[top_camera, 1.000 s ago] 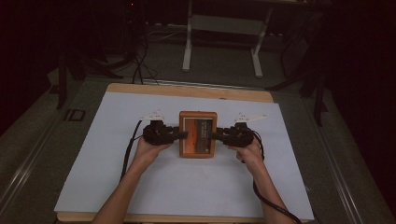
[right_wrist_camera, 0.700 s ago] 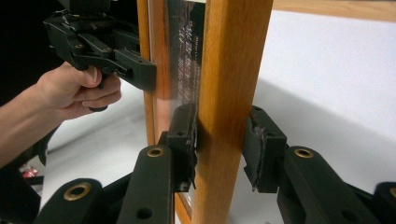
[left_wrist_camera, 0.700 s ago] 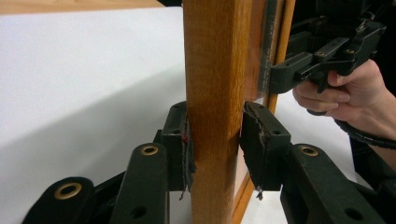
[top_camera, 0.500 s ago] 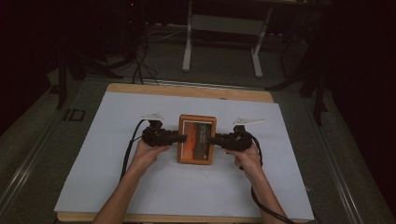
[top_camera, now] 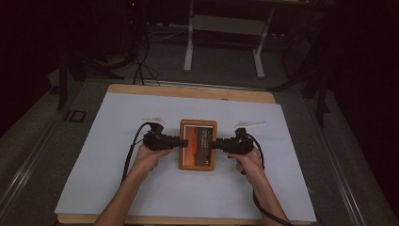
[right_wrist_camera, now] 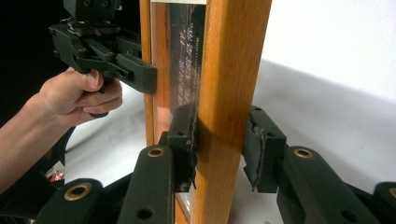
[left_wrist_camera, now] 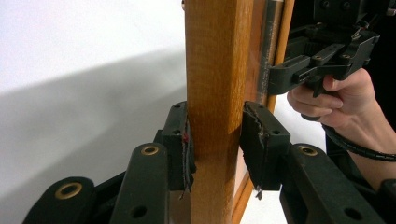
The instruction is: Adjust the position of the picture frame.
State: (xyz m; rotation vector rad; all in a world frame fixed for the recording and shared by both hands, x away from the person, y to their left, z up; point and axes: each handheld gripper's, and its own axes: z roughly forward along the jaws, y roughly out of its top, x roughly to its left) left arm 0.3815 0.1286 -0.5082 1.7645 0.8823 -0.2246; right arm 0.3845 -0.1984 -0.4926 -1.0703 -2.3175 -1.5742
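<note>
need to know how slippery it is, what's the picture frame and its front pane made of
The picture frame looks like wood with an orange-brown varnish: grain streaks run along its rail and it has a soft sheen. Its front pane looks like glass or clear acrylic, which one is hard to say; it is see-through and throws pale reflections over the print behind.

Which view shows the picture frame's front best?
The high view: the whole wooden frame faces the camera, gripped at both sides. The left gripper view and right gripper view catch its side rails edge-on, with a sliver of glass.
</note>
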